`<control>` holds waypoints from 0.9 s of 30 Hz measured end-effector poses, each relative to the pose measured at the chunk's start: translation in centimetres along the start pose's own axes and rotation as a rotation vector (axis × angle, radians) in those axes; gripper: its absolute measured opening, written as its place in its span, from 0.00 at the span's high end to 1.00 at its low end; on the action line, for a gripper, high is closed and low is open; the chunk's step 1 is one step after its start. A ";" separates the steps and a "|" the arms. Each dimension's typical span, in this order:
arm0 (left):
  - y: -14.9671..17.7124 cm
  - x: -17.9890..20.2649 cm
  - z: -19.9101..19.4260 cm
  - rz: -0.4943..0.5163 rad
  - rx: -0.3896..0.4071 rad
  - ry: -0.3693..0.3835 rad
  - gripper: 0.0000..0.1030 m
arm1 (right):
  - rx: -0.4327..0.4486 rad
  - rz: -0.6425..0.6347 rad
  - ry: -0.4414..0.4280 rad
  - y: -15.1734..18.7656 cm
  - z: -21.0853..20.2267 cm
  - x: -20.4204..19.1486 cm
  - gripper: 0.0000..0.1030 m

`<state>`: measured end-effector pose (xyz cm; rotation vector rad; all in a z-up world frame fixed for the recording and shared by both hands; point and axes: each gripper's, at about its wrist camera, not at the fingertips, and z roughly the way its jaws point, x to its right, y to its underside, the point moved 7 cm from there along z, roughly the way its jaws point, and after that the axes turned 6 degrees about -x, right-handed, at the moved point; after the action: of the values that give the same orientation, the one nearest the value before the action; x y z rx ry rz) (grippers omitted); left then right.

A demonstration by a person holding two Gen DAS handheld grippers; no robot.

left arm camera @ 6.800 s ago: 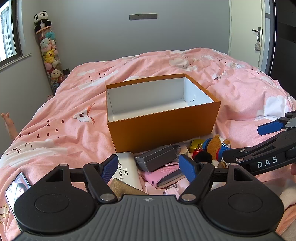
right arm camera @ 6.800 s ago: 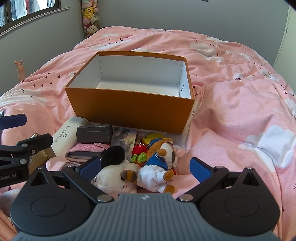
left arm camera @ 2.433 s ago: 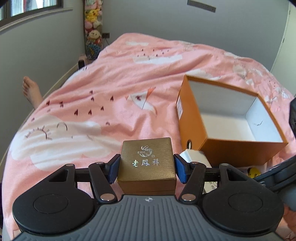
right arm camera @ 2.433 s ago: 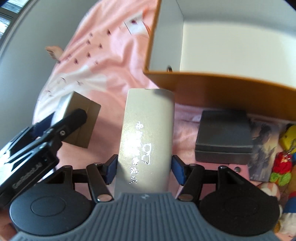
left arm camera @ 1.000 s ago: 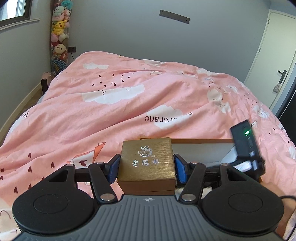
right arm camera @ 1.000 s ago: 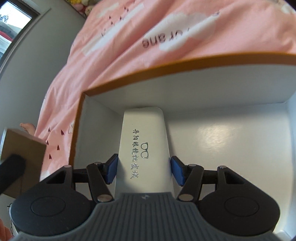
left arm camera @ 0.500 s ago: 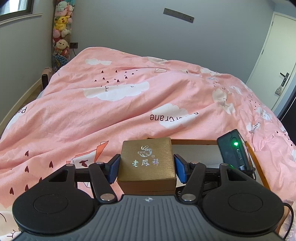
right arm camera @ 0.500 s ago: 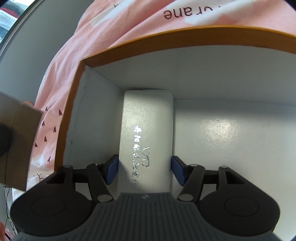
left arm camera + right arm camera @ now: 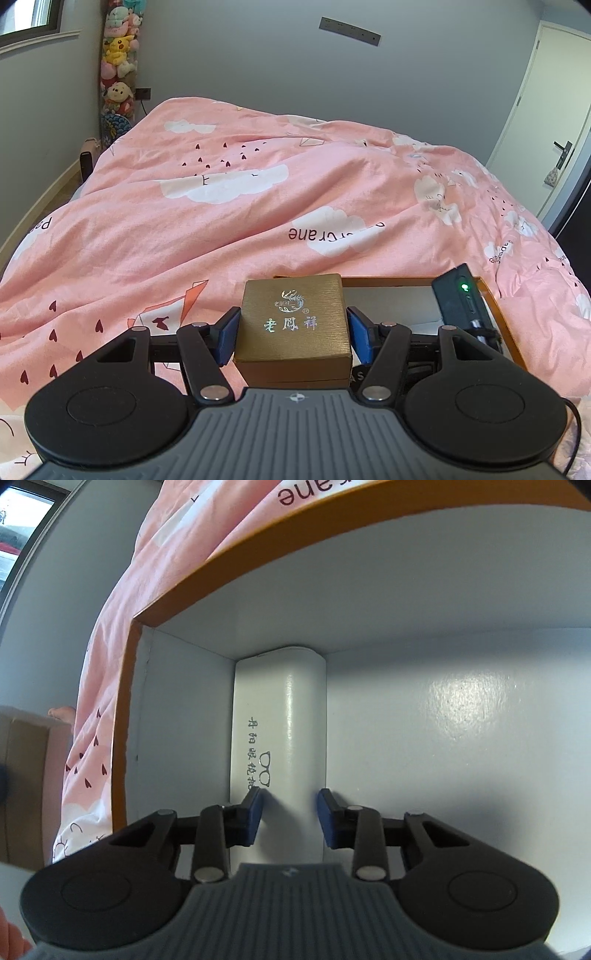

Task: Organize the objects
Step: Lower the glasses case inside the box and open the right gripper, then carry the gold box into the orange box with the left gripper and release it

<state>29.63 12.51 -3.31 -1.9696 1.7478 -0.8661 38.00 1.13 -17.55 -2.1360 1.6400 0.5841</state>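
Note:
My left gripper is shut on a gold jewellery box and holds it above the near left side of the orange box. My right gripper reaches down into the orange box. Its blue pads still press the sides of a white glasses case. The case lies on the white floor of the box, its far end against the back wall, close to the left wall. The gold box also shows at the left edge of the right wrist view.
The pink duvet covers the bed all around the orange box. The right gripper's black body with a green light sits over the box. A stack of plush toys stands in the far left corner. A door is at right.
My right gripper has gone deeper into the orange box and set the glasses case down on its floor. The left gripper has held the gold box nearly still.

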 end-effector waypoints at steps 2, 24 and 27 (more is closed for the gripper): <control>0.0 0.6 -0.4 0.010 0.001 0.008 0.33 | -0.006 0.017 -0.017 -0.1 0.0 0.3 0.68; 7.8 9.6 6.7 0.272 -0.209 -0.104 0.33 | 0.126 -0.010 0.083 4.6 -10.0 6.1 0.56; 8.4 9.2 6.9 0.298 -0.233 -0.126 0.33 | 0.102 -0.012 0.083 4.8 -8.8 5.8 0.56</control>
<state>28.26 1.24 -11.89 -1.7860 2.0730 -0.4474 35.46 -9.48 -13.53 -2.1201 1.6624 0.4035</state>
